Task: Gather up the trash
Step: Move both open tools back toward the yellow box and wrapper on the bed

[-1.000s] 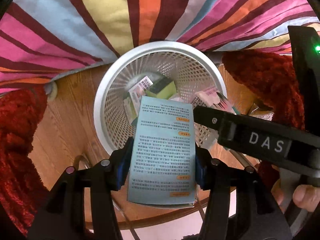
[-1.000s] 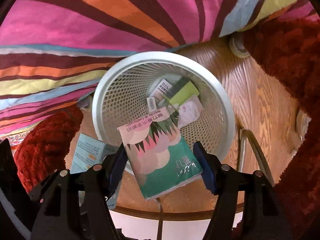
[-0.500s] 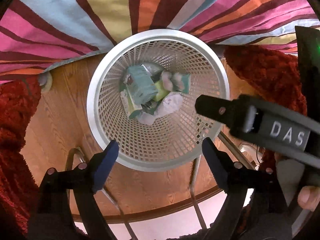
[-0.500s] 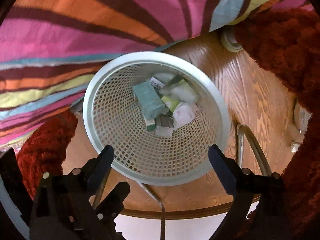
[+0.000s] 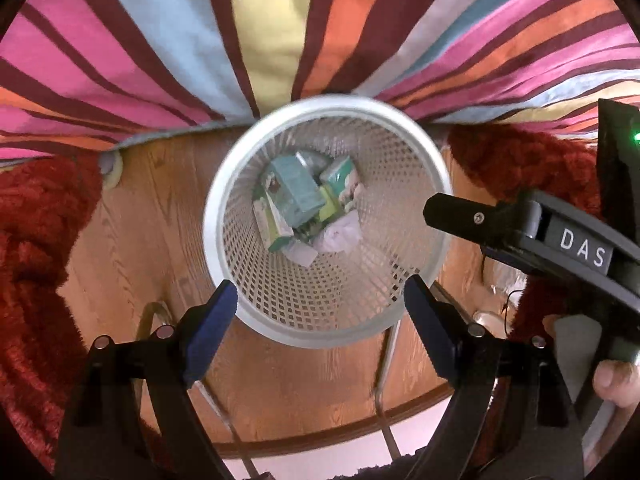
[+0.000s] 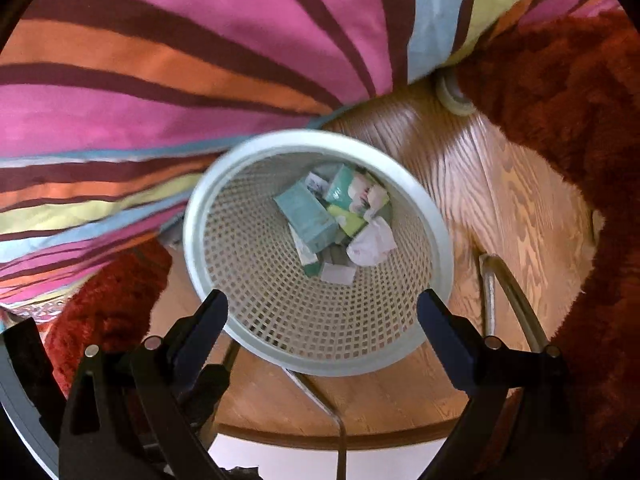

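- Wooden floor (image 5: 120, 248), partly covered by red shaggy rug (image 5: 36, 240) at both sides and striped bedding (image 5: 160, 48) along the top.
- White mesh wastebasket (image 5: 434, 216) stood on the floor against the bedding; its base was hidden by its own wall.
- Trash (image 5: 298, 204), boxes and crumpled paper, lay heaped at the basket's bottom; labels too blurred to read.
- Left tongs (image 5: 320, 312) spread wide, nothing between them, above the near rim.
- Right tongs (image 6: 322, 316) likewise apart and empty over the same rim.
- Left view alone showed the right tool's black body and a hand (image 5: 614, 380), cut off at the frame edge.
- Metal legs (image 6: 504, 292) ran close beside the basket.
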Demonstrator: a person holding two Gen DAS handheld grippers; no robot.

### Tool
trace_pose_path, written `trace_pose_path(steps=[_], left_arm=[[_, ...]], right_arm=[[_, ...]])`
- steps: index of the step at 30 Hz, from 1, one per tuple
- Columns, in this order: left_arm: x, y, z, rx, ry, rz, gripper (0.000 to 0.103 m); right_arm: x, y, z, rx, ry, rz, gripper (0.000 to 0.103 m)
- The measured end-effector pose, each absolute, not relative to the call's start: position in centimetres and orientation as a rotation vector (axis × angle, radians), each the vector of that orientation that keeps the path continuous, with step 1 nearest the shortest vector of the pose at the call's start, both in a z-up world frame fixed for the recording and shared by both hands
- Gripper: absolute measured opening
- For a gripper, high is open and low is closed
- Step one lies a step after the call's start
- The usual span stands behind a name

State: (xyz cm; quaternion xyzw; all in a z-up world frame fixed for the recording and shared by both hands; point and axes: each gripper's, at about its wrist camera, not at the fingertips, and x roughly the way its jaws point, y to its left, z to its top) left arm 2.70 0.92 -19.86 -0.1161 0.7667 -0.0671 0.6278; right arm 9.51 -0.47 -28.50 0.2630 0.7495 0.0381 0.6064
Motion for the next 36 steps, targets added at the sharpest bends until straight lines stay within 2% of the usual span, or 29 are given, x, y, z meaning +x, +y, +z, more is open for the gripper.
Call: trace_pose_path(steps=[8, 15, 21, 29, 36], left_arm=[[2.2, 2.5, -13.1, -0.23, 1.54, -0.131, 0.083], [1.7, 3.8, -6.0, -0.166, 1.317, -0.094, 0.083], [4.9, 5.5, -0.7, -0.154, 1.147, -0.047, 0.083], [12.9, 8.0, 3.5, -0.3, 1.086, 0.013, 0.083], [21.4, 9.5, 4.8, -0.293, 1.063, 0.058, 0.083]], right_arm=[[9.3, -0.4, -21.9, 0.501, 1.516, 0.196, 0.091], [9.1, -1.4, -13.4, 0.38, 1.154, 0.266, 0.091], [12.3, -2.4, -8.0, 0.326, 0.917, 0.3, 0.091], [18.2, -2.4, -4.7, 0.274, 0.793, 0.338, 0.091], [22.4, -0.6, -3.2, 0.184, 0.735, 0.385, 0.091]])
